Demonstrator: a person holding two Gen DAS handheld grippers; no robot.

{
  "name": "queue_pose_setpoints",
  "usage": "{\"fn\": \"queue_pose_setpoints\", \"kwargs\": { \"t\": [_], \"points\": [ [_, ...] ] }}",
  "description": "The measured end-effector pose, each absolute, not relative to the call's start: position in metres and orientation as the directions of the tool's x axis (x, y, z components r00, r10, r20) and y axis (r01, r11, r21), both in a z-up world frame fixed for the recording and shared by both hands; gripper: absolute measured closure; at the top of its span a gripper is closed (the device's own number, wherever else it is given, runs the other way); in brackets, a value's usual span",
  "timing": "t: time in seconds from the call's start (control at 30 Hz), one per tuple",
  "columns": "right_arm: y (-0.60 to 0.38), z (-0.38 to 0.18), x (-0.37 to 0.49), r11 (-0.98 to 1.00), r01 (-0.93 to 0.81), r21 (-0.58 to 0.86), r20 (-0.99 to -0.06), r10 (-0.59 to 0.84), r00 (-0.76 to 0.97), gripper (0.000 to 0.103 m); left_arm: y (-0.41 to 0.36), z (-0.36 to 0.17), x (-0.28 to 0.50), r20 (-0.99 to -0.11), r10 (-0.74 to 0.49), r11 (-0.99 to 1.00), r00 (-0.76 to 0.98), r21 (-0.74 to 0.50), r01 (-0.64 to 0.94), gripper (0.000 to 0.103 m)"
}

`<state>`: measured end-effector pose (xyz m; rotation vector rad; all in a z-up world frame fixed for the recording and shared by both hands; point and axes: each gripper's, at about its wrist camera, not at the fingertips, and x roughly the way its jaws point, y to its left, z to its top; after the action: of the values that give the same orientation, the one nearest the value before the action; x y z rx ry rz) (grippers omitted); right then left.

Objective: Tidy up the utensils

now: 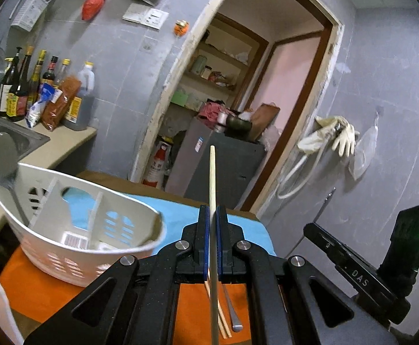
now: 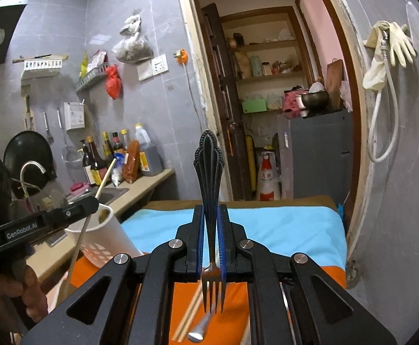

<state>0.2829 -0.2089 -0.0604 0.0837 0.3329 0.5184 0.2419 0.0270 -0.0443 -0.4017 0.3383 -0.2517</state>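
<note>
Left gripper (image 1: 213, 215) clamped on chopstick (image 1: 212, 178), right gripper (image 2: 211, 215) clamped on fork (image 2: 209, 166), both lifted above orange cloth (image 1: 37, 287). Best carried upright, then lowered handle-first into separate basket (image 1: 74, 247) compartments beside spoon (image 1: 4, 158).

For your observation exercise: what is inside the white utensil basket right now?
The white basket has divided compartments. One spoon stands in its left end compartment, bowl up. The other compartments look empty through their cut-outs, though the near wall hides their floors.
</note>
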Motion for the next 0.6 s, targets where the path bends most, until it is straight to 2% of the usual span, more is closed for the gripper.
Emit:
{"fn": "queue_pose_setpoints", "kwargs": {
  "t": [0.17, 0.37, 0.6],
  "points": [
    [-0.188, -0.044, 0.278, 0.848, -0.507, 0.156, -0.268, 0.530, 0.804, 0.097, 0.071, -0.028, 0.239, -0.218, -0.254, 0.880, 0.942, -0.456, 0.132, 0.101],
    [-0.151, -0.014, 0.275, 0.810, -0.565, 0.156, -0.196, 0.586, 0.786, 0.097, 0.137, -0.006, 0.239, -0.143, -0.155, 0.880, 0.977, -0.470, 0.071, 0.101],
    [-0.106, 0.010, 0.278, 0.758, -0.631, 0.168, -0.128, 0.651, 0.748, 0.097, 0.204, -0.003, 0.246, -0.053, -0.065, 0.850, 0.997, -0.527, 0.027, 0.101]
  ]
}}
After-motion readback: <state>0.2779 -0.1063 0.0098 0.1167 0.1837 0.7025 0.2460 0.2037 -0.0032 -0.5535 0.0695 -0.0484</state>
